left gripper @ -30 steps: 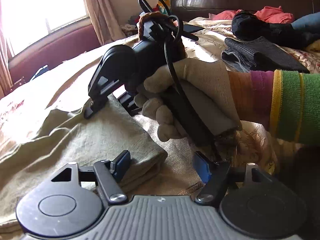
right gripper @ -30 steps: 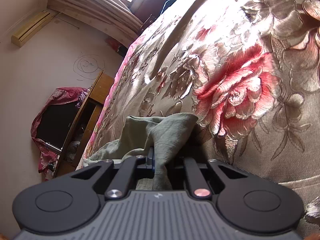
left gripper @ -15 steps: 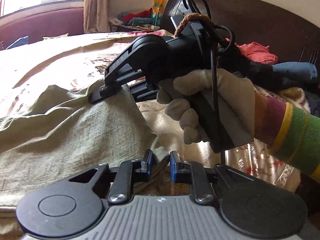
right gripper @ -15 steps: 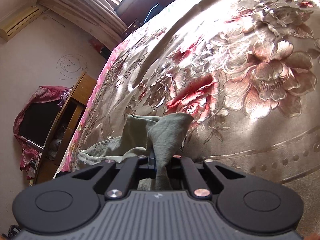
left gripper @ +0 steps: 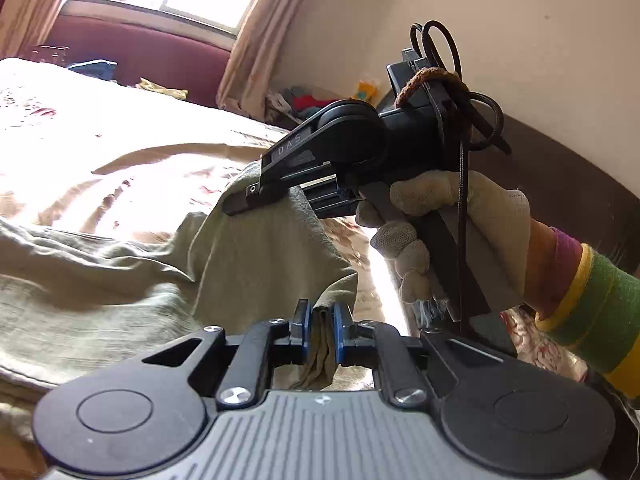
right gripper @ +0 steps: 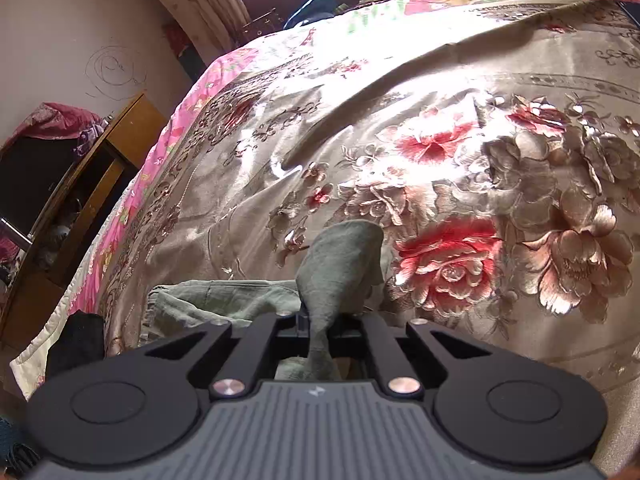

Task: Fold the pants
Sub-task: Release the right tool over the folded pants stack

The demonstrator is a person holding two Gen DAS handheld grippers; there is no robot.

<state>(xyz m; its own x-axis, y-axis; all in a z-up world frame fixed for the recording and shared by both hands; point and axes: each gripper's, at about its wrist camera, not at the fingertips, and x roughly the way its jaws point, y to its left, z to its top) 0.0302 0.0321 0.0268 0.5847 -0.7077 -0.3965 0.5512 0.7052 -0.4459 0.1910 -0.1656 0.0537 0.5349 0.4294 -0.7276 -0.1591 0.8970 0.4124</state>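
Olive-green pants lie on a floral bedspread, with one end lifted off the bed. My left gripper is shut on a bunched edge of the pants between its blue pads. My right gripper, held by a gloved hand, is shut on another corner of the same end, higher and farther off. In the right wrist view the right gripper pinches a fold of the pants, which sticks up past its fingers. The rest of the pants trails down to the left.
A dark wooden headboard stands at the right. A window with curtains is behind the bed. A wooden cabinet stands beside the bed's edge. A dark garment hangs at the bed's near corner.
My left gripper closed on the pants edge; a second ago it was open. Both grippers have lifted the pants end up off the bed.
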